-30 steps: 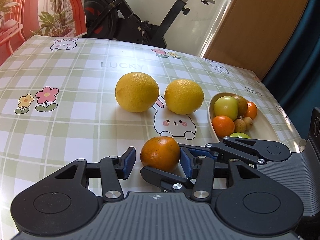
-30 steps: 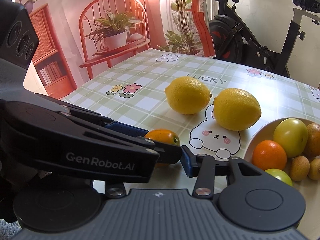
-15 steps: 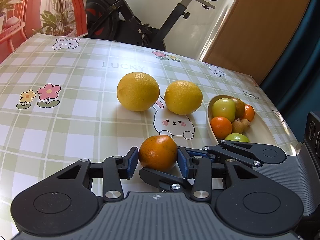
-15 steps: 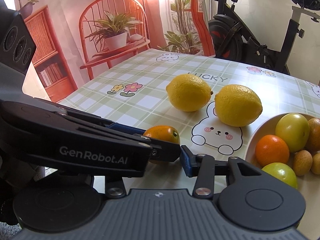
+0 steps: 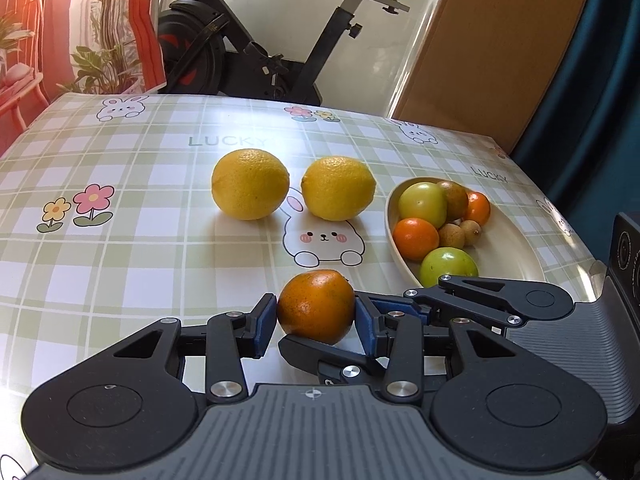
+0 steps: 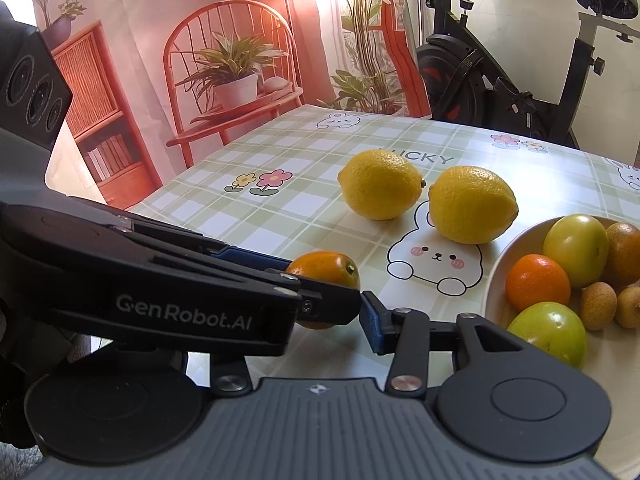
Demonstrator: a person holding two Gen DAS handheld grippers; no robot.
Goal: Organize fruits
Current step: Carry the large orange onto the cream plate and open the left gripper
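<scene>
Fruit lies spread over the counter (image 5: pixel 120 264), which wears a green-and-white checked cloth printed with rabbits and flowers. An orange (image 5: pixel 316 306) sits at the near edge of the cloth, and the left claw (image 5: pixel 316 316) pinches it: both blue pads (image 5: pixel 264 320) press against its sides. In the right wrist view the same orange (image 6: pixel 324 268) shows partly hidden behind the left claw's black arm, which crosses in front of the camera.

The right claw (image 6: pixel 340 312) comes in from the bowl side, right next to the orange. Only its right blue pad (image 6: pixel 374 330) shows clearly there, standing clear of the fruit; its other finger is hidden behind the left claw. In the left wrist view one of its black fingers runs under the orange and the other lies beside the left claw's right pad. Whether it touches or grips the orange I cannot tell.

Beyond the orange, two lemons (image 5: pixel 250 184) (image 5: pixel 338 188) rest side by side near the middle of the cloth, close together but apart. To their right stands a pale bowl (image 5: pixel 516 240) holding two green fruits, two small oranges and a few small brown fruits. An exercise bike (image 5: pixel 260 48) stands behind the counter.
</scene>
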